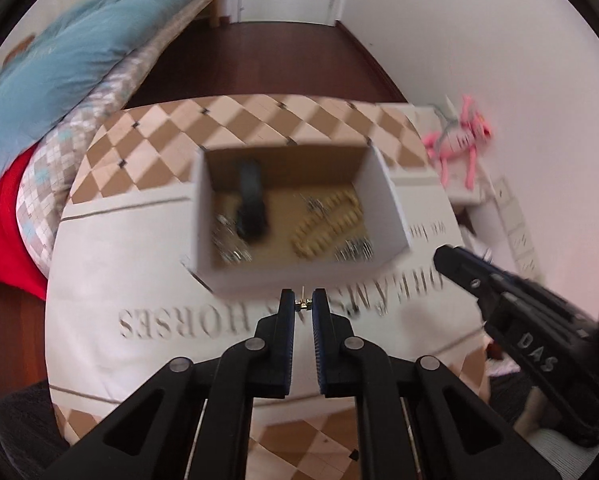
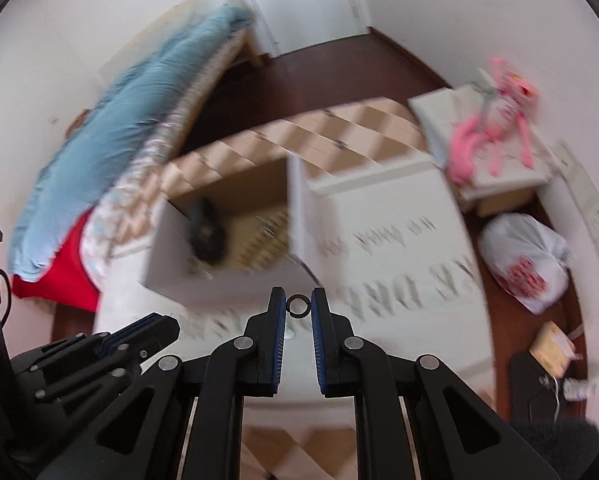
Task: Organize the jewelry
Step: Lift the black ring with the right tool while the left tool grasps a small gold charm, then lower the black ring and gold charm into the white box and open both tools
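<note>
My left gripper (image 1: 302, 303) is shut on a small gold earring stud (image 1: 302, 302), held just in front of an open white cardboard box (image 1: 299, 276). The box holds a black band (image 1: 251, 204), gold pieces (image 1: 327, 220) and silvery jewelry (image 1: 231, 246). My right gripper (image 2: 298, 306) is shut on a small dark ring (image 2: 298, 306), held in front of the same box (image 2: 203, 280). The right gripper also shows at the right in the left wrist view (image 1: 459, 266); the left gripper shows low at the left in the right wrist view (image 2: 155, 332).
The box stands on a white cloth with grey lettering (image 1: 159, 320) over a checkered table (image 1: 259, 116). A bed with blue bedding (image 1: 59, 60) is to the left. A pink plush toy (image 2: 491, 136) lies on a white box; a plastic bag (image 2: 527, 260) sits on the floor at right.
</note>
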Available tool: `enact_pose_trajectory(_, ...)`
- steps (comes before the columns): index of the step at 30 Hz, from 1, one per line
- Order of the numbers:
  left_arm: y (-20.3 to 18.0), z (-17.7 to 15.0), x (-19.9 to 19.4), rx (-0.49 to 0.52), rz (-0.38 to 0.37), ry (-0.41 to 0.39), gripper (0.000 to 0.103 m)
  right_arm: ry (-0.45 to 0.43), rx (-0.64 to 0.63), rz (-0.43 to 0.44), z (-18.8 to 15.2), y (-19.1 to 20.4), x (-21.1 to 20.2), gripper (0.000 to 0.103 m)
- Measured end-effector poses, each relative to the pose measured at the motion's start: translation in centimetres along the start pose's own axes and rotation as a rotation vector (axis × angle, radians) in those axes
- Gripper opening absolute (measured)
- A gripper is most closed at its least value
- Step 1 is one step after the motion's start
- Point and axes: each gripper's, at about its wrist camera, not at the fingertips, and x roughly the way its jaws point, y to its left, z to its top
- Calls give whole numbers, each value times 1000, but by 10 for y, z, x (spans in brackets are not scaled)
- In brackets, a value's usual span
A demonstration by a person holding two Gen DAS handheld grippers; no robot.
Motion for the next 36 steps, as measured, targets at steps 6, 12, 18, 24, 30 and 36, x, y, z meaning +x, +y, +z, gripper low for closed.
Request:
enact_pose_trajectory(6, 40, 55, 18, -26, 32, 41, 6, 81, -92, -24, 62, 33, 53, 13)
enact_pose_trajectory(12, 47, 82, 43, 5, 50, 115, 8, 191, -154, -63, 92, 42, 92, 14)
enact_pose_trajectory(18, 52, 94, 44, -11, 84, 114, 50, 209, -138, -93, 102, 35, 92, 40)
enact_pose_trajectory(24, 69, 94, 32, -62, 131, 82, 90, 189, -129, -134, 99, 28, 75, 43)
enact_pose_trajectory(30, 71, 79, 24, -59, 183, 29, 101, 194, -168, -248, 85, 28, 68, 91)
enact_pose_trajectory(36, 68, 60, 30, -44, 221, 39, 103, 210, -173, -288, 66, 24, 69, 101)
